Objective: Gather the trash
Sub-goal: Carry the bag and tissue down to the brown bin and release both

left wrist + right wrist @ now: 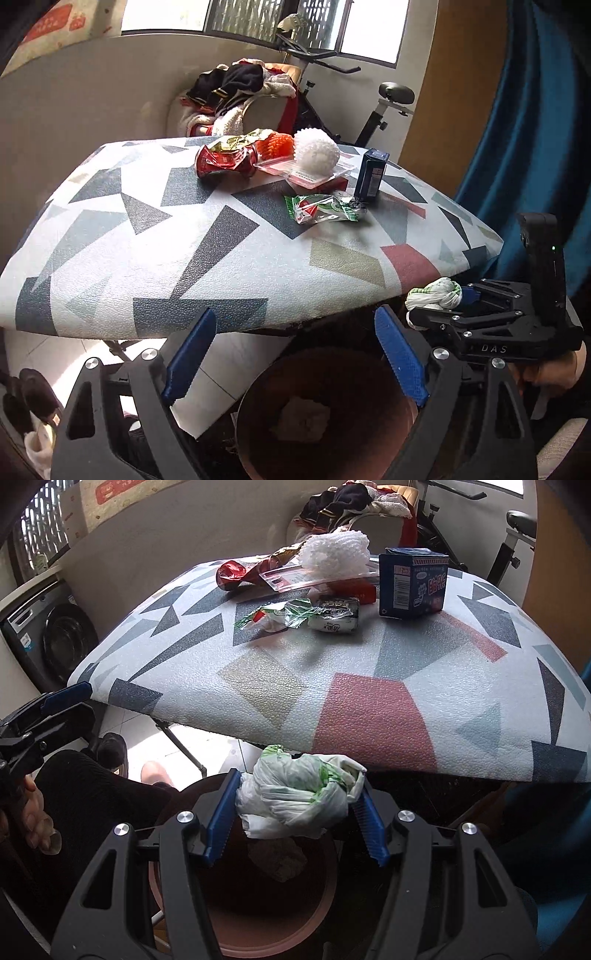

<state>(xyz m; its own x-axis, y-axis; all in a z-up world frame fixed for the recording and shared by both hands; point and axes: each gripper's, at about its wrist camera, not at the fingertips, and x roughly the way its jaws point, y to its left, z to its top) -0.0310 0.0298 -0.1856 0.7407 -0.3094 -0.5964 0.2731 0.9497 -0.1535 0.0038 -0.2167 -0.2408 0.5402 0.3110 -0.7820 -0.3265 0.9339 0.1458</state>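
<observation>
The crumpled white-and-green plastic bag is clamped between the blue pads of the right gripper, jaws closed to the width of the wad, and hangs just past the table edge above the mouth of the brown waste bin, which already holds a pale crumpled piece. The left gripper is spread wide and holds nothing; it hovers over the same bin. Risk: a bag this light may cling to the serrated pads on release, or drift and land on the rim or floor; probable cause is releasing before the wad is centred over the opening. The two grippers are near each other above the bin, so contact between them is possible if either swings inward. Items remaining on the patterned tabletop: green wrapper, black-and-white packet, blue carton, crushed red wrapper, clear plastic tray, white spiked ball. The ball may roll if the tray is pulled
</observation>
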